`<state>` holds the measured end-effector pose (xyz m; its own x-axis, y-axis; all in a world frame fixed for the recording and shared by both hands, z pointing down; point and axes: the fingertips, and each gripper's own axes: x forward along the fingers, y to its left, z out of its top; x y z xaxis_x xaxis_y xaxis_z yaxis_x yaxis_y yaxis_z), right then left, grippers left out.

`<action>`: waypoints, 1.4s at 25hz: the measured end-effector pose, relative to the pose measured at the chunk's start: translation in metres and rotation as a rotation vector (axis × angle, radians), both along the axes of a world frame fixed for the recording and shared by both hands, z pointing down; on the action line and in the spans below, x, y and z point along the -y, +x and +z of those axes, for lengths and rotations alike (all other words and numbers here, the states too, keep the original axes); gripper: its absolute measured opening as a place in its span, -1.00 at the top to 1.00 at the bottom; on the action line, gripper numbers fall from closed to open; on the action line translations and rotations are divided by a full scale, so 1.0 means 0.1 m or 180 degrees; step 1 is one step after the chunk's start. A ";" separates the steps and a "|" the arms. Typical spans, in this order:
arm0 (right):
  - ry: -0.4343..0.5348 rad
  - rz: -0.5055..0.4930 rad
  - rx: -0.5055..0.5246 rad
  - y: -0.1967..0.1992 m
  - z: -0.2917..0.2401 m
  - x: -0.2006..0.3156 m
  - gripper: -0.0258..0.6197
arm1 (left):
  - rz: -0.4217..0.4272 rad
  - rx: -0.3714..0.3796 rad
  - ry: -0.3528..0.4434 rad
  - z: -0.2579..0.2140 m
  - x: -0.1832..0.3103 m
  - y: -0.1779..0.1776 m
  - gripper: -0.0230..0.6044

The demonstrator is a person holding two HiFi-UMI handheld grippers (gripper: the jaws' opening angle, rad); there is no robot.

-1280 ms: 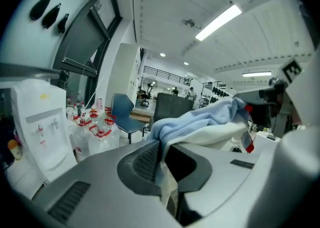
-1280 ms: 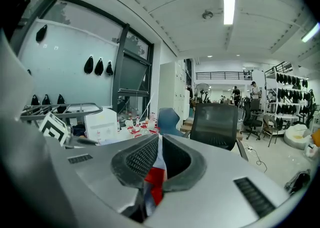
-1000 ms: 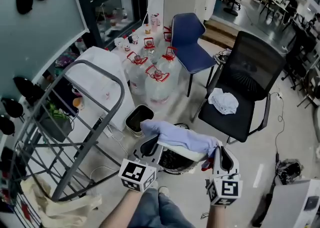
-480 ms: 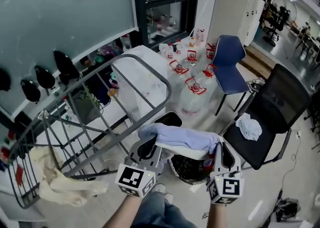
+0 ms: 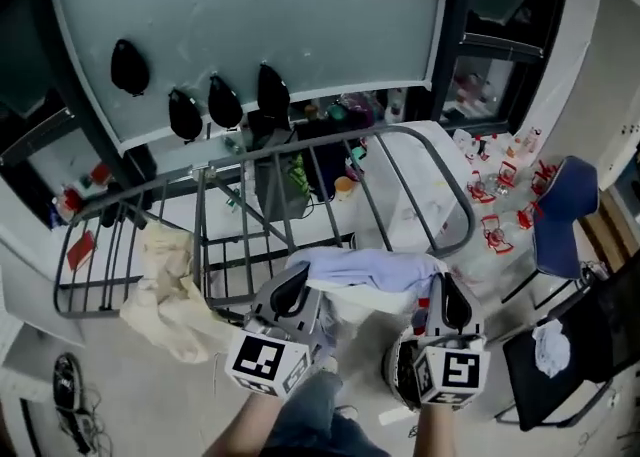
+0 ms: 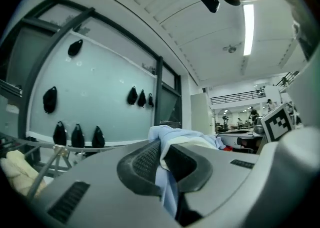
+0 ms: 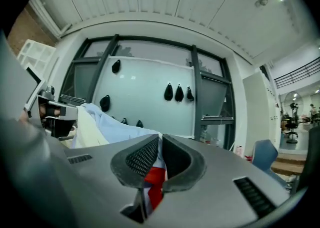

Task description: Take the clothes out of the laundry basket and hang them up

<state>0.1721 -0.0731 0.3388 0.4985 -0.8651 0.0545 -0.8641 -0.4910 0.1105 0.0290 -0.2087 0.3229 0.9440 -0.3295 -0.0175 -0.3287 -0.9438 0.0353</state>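
A light blue garment [image 5: 370, 271] with a cream lining and a red patch is stretched between my two grippers, in front of the grey metal drying rack [image 5: 300, 205]. My left gripper [image 5: 292, 283] is shut on its left end, the blue cloth [image 6: 170, 139] pinched between the jaws. The right gripper [image 5: 440, 295] is shut on the right end, where blue and red cloth [image 7: 154, 179] shows between the pads. The laundry basket [image 5: 400, 370] sits on the floor below, mostly hidden by the grippers. A cream cloth [image 5: 170, 280] hangs on the rack's left part.
Black hooks [image 5: 225, 100] dot the pale glass wall behind the rack. Water jugs [image 5: 500, 205] with red caps, a blue chair [image 5: 560, 230] and a black chair [image 5: 590, 345] carrying a white cloth [image 5: 550, 345] stand at the right. A shoe [image 5: 62, 380] lies at bottom left.
Both grippers have swung left with the garment, away from the chairs and jugs and up to the drying rack. The glass wall now fills the background.
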 end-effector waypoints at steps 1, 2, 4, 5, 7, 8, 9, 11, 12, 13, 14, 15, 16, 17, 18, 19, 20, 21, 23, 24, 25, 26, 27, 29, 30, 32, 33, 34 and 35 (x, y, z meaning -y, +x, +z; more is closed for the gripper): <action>0.0007 -0.0109 -0.0003 -0.06 -0.01 0.18 0.84 | -0.0123 0.0001 0.0000 -0.01 0.13 -0.10 0.82; 0.0005 -0.0209 -0.0007 -0.12 -0.01 0.35 0.84 | -0.0232 0.0005 -0.0003 0.00 0.26 -0.20 0.82; -0.0045 -0.0400 -0.0035 -0.22 0.02 0.67 0.84 | -0.0419 0.0013 -0.0019 0.02 0.50 -0.34 0.82; -0.0083 -0.0477 -0.0049 -0.25 0.04 0.82 0.84 | -0.0496 0.0015 -0.0030 0.04 0.61 -0.39 0.81; -0.0139 -0.0603 -0.0085 -0.27 0.07 1.09 0.84 | -0.0615 0.0016 -0.0064 0.07 0.82 -0.43 0.81; -0.0152 -0.0650 -0.0100 -0.27 0.07 1.23 0.84 | -0.0662 0.0018 -0.0095 0.10 0.92 -0.43 0.82; -0.0167 -0.0673 -0.0101 -0.26 0.08 1.35 0.84 | -0.0699 0.0029 -0.0127 0.14 1.04 -0.42 0.81; -0.0223 -0.0684 -0.0094 -0.20 0.11 1.56 0.84 | -0.0740 0.0076 -0.0186 0.23 1.24 -0.37 0.81; -0.0260 -0.0695 -0.0099 -0.15 0.13 1.67 0.84 | -0.0750 0.0102 -0.0212 0.28 1.34 -0.33 0.81; -0.0292 -0.0710 -0.0107 -0.10 0.16 1.77 0.83 | -0.0756 0.0122 -0.0237 0.32 1.44 -0.28 0.81; -0.0312 -0.0719 -0.0113 -0.05 0.17 1.88 0.83 | -0.0759 0.0135 -0.0260 0.35 1.53 -0.23 0.81; -0.0320 -0.0715 -0.0118 0.01 0.18 1.99 0.83 | -0.0760 0.0142 -0.0279 0.38 1.63 -0.18 0.81; -0.0319 -0.0704 -0.0124 0.07 0.17 2.09 0.83 | -0.0760 0.0147 -0.0290 0.40 1.72 -0.13 0.81; -0.0320 -0.0696 -0.0128 0.12 0.17 2.20 0.83 | -0.0760 0.0152 -0.0298 0.42 1.82 -0.08 0.81; -0.0329 -0.0694 -0.0124 0.17 0.17 2.30 0.83 | -0.0761 0.0160 -0.0309 0.42 1.92 -0.03 0.81; -0.0347 -0.0695 -0.0115 0.21 0.18 2.40 0.83 | -0.0764 0.0170 -0.0324 0.43 2.02 0.01 0.81; -0.0371 -0.0695 -0.0104 0.26 0.19 2.50 0.83 | -0.0765 0.0182 -0.0343 0.44 2.12 0.06 0.81; -0.0396 -0.0696 -0.0094 0.30 0.21 2.59 0.83 | -0.0764 0.0200 -0.0365 0.45 2.22 0.10 0.81; -0.0455 -0.0695 -0.0074 0.37 0.27 2.76 0.83 | -0.0758 0.0260 -0.0416 0.53 2.41 0.18 0.81; -0.0492 -0.0695 -0.0067 0.39 0.31 2.85 0.83 | -0.0754 0.0299 -0.0446 0.58 2.49 0.22 0.81; -0.0530 -0.0696 -0.0063 0.42 0.35 2.93 0.83 | -0.0748 0.0342 -0.0477 0.64 2.57 0.26 0.81; -0.0571 -0.0695 -0.0060 0.44 0.39 3.00 0.83 | -0.0740 0.0388 -0.0503 0.69 2.63 0.30 0.81; -0.0622 -0.0691 -0.0054 0.47 0.44 3.07 0.83 | -0.0730 0.0435 -0.0524 0.75 2.68 0.34 0.81; -0.0730 -0.0685 -0.0024 0.54 0.55 3.17 0.83 | -0.0709 0.0532 -0.0565 0.86 2.75 0.41 0.81; -0.0774 -0.0682 -0.0006 0.56 0.59 3.21 0.83 | -0.0700 0.0580 -0.0595 0.91 2.78 0.44 0.81; -0.0849 -0.0668 0.0026 0.61 0.67 3.28 0.82 | -0.0680 0.0662 -0.0663 1.00 2.84 0.49 0.81; -0.0885 -0.0658 0.0047 0.63 0.70 3.31 0.81 | -0.0665 0.0697 -0.0693 1.03 2.86 0.51 0.81; -0.0919 -0.0646 0.0073 0.66 0.73 3.33 0.81 | -0.0649 0.0731 -0.0720 1.06 2.87 0.53 0.81; -0.0949 -0.0636 0.0099 0.68 0.75 3.35 0.81 | -0.0635 0.0765 -0.0745 1.09 2.89 0.55 0.81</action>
<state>0.2398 -0.4084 0.4142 0.3152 -0.8892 0.3317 -0.9450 -0.2621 0.1955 0.0841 -0.4974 0.4314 0.8290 -0.4760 0.2937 -0.5302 -0.8360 0.1417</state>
